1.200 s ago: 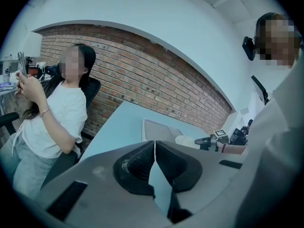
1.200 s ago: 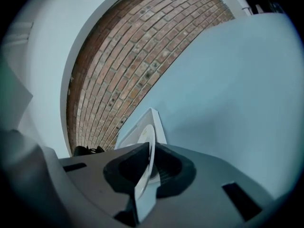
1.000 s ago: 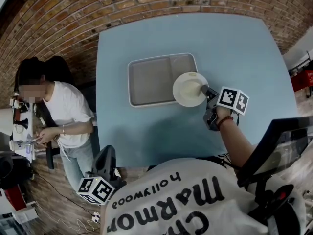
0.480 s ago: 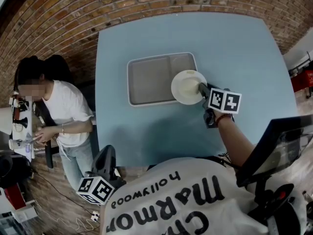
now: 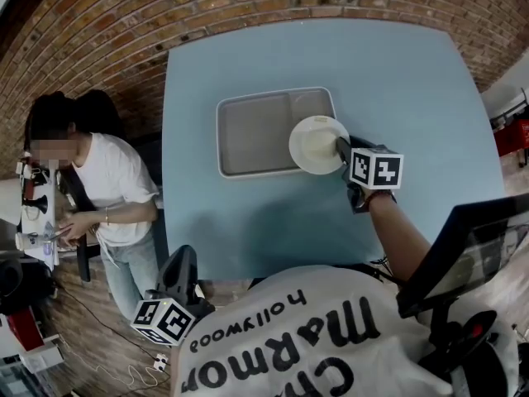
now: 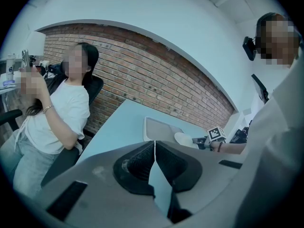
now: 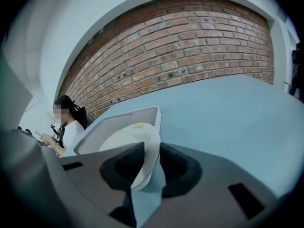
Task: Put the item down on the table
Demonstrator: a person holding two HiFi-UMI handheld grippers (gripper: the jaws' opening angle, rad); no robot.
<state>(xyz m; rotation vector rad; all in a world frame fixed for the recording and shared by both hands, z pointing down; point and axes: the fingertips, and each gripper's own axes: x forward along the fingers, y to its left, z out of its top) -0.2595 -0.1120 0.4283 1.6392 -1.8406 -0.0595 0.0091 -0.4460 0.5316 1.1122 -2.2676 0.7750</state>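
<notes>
**Over the tray's right end, a plate gripped by its rim**

At the right end of the shallow grey rectangular tray, the right gripper has its jaws closed on the near rim of a round white plate. The plate overlaps the tray's right end and juts past its edge over the pale blue table. I cannot tell whether it touches the tray.

The right gripper view shows the plate's edge pinched between the dark pads, the dish tilting up toward the tray.

Well away from the tray, off the table's near-left corner, the left gripper has its jaws pressed together with nothing between them. Left of the tray, beyond the table's edge, sits a person in a white T-shirt.
</notes>
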